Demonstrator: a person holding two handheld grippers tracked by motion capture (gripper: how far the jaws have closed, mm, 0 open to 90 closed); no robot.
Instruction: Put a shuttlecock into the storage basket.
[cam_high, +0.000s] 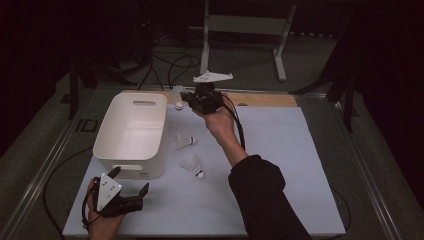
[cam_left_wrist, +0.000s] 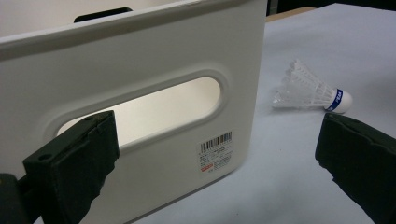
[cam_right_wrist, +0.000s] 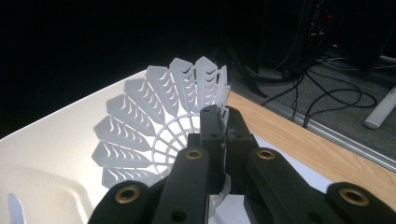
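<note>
Three white plastic shuttlecocks, one white storage bin (cam_high: 131, 131). Held shuttlecock (cam_right_wrist: 159, 121): raised by the far right corner of the bin, pinched at its skirt edge by the right gripper (cam_high: 192, 100), jaws clenched. Loose shuttlecock (cam_high: 185, 141) and blue-banded shuttlecock (cam_left_wrist: 315, 91): lying on the white mat (cam_high: 280, 165) just right of the bin. Handling, as judged: very light; lattice skirt thin, springy, easily crushed; cork end firmer but rounded and liable to slip. Left gripper (cam_high: 131, 182): jaws spread, empty, near the bin's near wall.
</note>
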